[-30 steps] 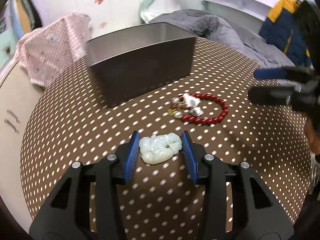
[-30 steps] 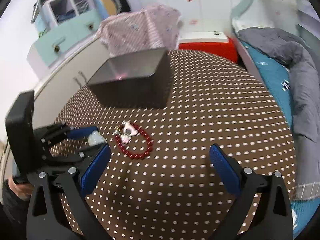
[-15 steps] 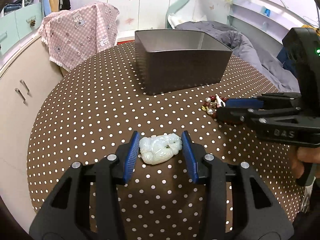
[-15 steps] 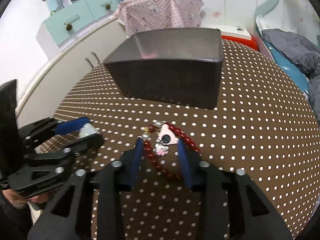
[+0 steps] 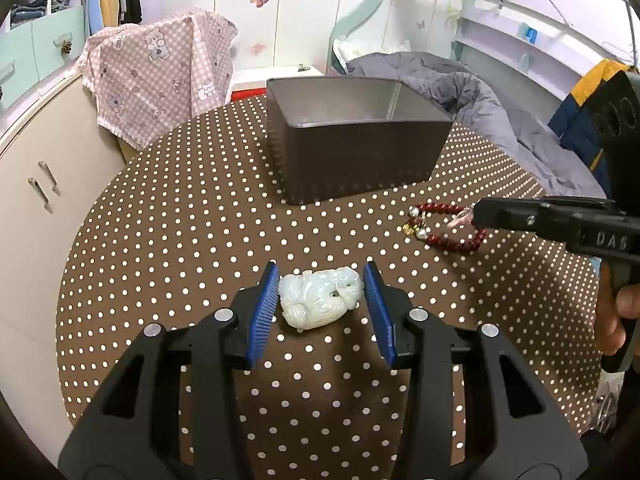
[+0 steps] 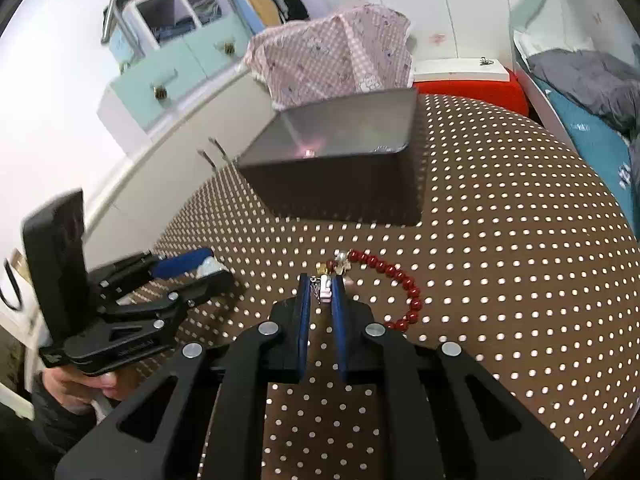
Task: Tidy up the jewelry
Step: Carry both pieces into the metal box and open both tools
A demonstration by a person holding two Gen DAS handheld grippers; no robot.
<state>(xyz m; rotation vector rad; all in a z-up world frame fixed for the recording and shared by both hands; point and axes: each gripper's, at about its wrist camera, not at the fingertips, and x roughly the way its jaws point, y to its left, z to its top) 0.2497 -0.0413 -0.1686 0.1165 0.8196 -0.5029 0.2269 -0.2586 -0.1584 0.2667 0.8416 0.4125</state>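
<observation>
On the dotted table, from the left —
Cabinet [image 5: 60, 184]: stands beside the table's left edge, with a pink checked cloth [image 5: 160, 80] draped over its far end.
Table [image 5: 192, 232]: round, under a brown cover with white dots.
Left gripper [image 5: 322, 300]: low at the near side of the table; its blue pads [image 5: 264, 312] clamp a pale jade carving [image 5: 320, 300] by both ends, and the carving's underside is lost against the cover, so I cannot tell whether it rests on the table.
Left hand [image 6: 80, 384]: seen from the right wrist camera, wrapped around the gripper's handle.
Box [image 5: 352, 140]: dark metal, open-topped, at the far middle of the table, well apart from both pieces; nothing shows inside it.
Bracelet [image 5: 444, 226]: red beads with a few pearl and gold ones, lying in a loop on the table to the right of the carving and nearer than the box.
Right gripper [image 6: 322, 292]: jaws drawn nearly together, pinching the bracelet's small white charm [image 6: 326, 289]; the bead loop trails off to its right.
Right hand [image 5: 616, 320]: at the right edge, on the handle.
Bed [image 5: 480, 96]: grey quilt beyond the table's right side.
</observation>
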